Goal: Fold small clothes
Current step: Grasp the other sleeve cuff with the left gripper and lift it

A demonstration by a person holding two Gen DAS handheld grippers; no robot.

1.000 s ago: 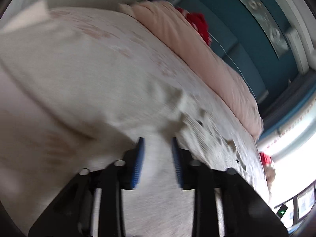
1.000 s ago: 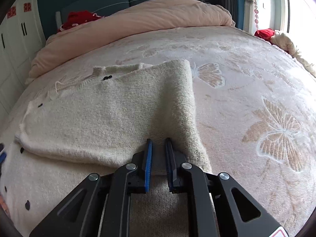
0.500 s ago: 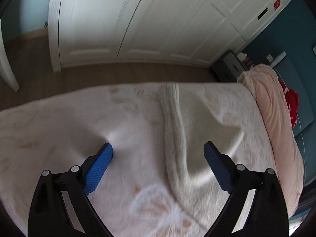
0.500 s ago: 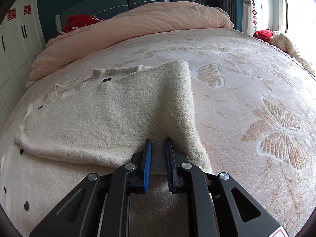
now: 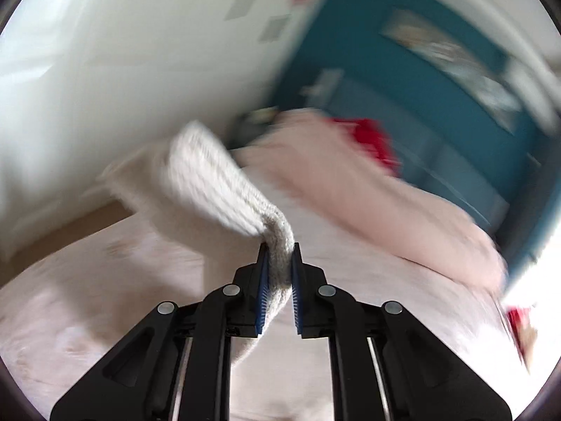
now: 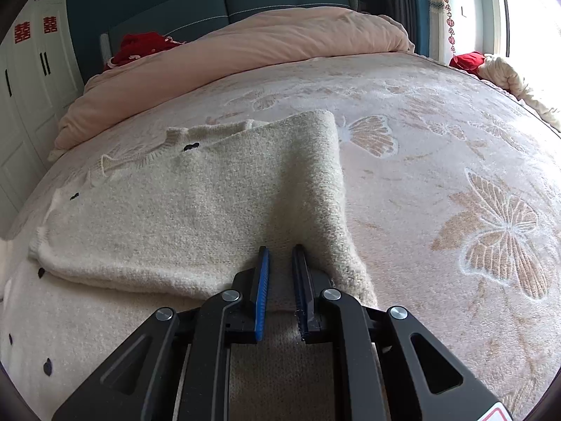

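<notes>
A cream knitted sweater [image 6: 196,210] with small black dots lies on the bed, its right part folded over the body. My right gripper [image 6: 280,252] is shut on the sweater's near edge and presses it to the bed. My left gripper [image 5: 279,249] is shut on the ribbed cuff of the sweater's sleeve [image 5: 217,182] and holds it lifted above the bed; the left wrist view is motion-blurred.
The bed has a pink blanket with butterfly patterns [image 6: 498,224]. A rolled pink duvet [image 6: 245,52] and a red garment [image 6: 140,44] lie by the teal headboard. White wardrobe doors [image 6: 21,105] stand on the left. A window is at the right.
My left gripper went from wide open over the sleeve to shut on its cuff and lifted it, swinging up. My right gripper stayed shut on the sweater's edge.
</notes>
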